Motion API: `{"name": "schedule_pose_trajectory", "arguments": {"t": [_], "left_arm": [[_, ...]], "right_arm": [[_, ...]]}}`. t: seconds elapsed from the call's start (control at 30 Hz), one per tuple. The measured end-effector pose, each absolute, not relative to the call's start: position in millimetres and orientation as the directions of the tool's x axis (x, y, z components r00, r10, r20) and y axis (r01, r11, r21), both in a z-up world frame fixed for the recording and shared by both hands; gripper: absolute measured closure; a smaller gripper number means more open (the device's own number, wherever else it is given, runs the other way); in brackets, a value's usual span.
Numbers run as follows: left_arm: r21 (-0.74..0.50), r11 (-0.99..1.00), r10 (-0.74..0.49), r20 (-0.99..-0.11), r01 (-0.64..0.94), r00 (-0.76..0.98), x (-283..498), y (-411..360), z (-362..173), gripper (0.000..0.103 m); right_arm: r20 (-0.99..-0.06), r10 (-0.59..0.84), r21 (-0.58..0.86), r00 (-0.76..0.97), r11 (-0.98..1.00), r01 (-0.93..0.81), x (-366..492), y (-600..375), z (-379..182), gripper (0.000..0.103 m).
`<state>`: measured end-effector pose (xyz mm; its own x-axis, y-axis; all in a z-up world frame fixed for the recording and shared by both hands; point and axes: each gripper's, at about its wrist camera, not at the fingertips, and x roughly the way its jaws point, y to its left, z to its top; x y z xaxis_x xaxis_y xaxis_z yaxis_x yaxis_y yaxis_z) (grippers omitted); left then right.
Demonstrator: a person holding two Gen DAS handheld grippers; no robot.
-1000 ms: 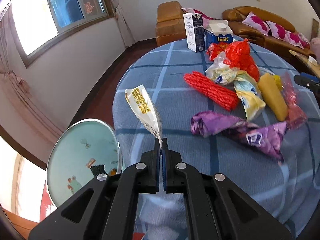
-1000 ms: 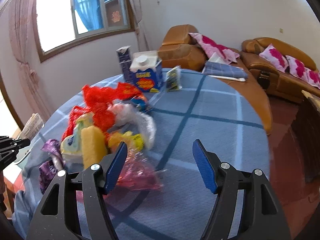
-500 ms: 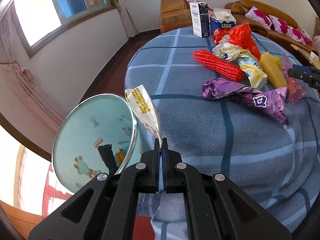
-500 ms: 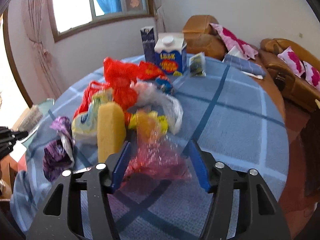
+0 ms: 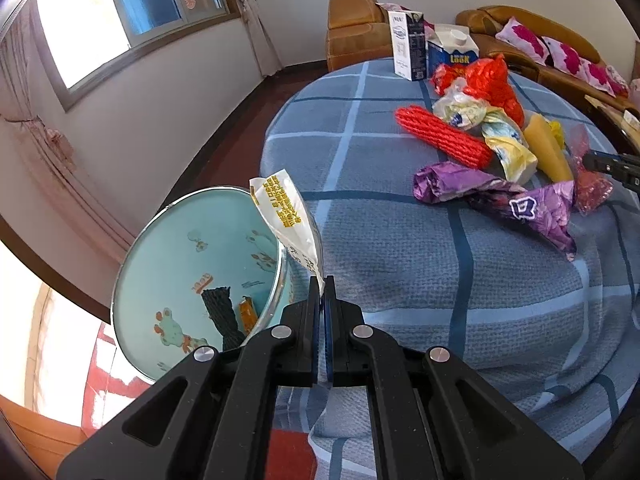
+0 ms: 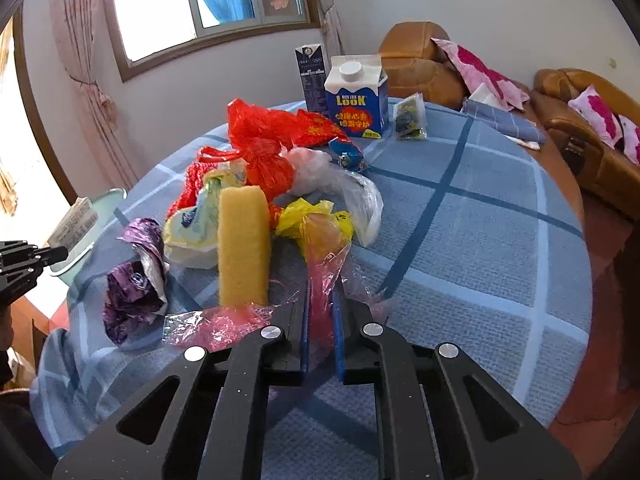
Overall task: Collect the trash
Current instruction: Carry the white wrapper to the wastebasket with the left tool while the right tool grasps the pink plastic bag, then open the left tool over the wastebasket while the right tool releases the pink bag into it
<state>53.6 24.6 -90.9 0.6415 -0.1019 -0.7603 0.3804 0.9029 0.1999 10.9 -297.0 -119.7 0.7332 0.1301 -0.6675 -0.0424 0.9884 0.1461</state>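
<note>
My left gripper (image 5: 322, 285) is shut on the lower end of a white wrapper with yellow print (image 5: 285, 216). It holds the wrapper upright over the near rim of a pale blue bin (image 5: 172, 248) beside the table; a black net and an orange scrap lie inside the bin. In the right wrist view my right gripper (image 6: 321, 292) is closing on a crumpled pink see-through wrapper (image 6: 326, 256). The wrapper is bunched between the blue pads at the near edge of the trash pile. The right gripper's tip (image 5: 600, 162) also shows at the left wrist view's right edge.
A round table with a blue checked cloth (image 6: 480, 240) carries a yellow sponge (image 6: 242, 248), a purple wrapper (image 6: 134, 292), a red net (image 5: 440, 136), a red bag (image 6: 260, 140), a milk carton (image 6: 356, 100) and a small packet (image 6: 410, 118). Brown sofas stand behind.
My left gripper carried the white wrapper from over the table's edge to the bin's rim. The right gripper's jaws went from wide apart to narrow, gathering the pink wrapper between them.
</note>
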Motion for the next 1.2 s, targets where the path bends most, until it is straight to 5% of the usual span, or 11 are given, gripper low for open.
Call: {"name": "schedule_pose_trajectory", "arguments": {"t": [0.57,1.2], "left_arm": [[0.244,0.95,0.049,-0.732,0.194,0.679,88,90,-86,0.101],[0.291,0.953,0.166,-0.738,0.087,0.654,112,134,-85,0.101]], "right_arm": [[-0.558,0.126,0.135,0.82,0.989,-0.06,80,-231,-52,0.094],[-0.599,0.241,0.037,0.764,0.961,-0.274,166,-80,-61,0.093]]}}
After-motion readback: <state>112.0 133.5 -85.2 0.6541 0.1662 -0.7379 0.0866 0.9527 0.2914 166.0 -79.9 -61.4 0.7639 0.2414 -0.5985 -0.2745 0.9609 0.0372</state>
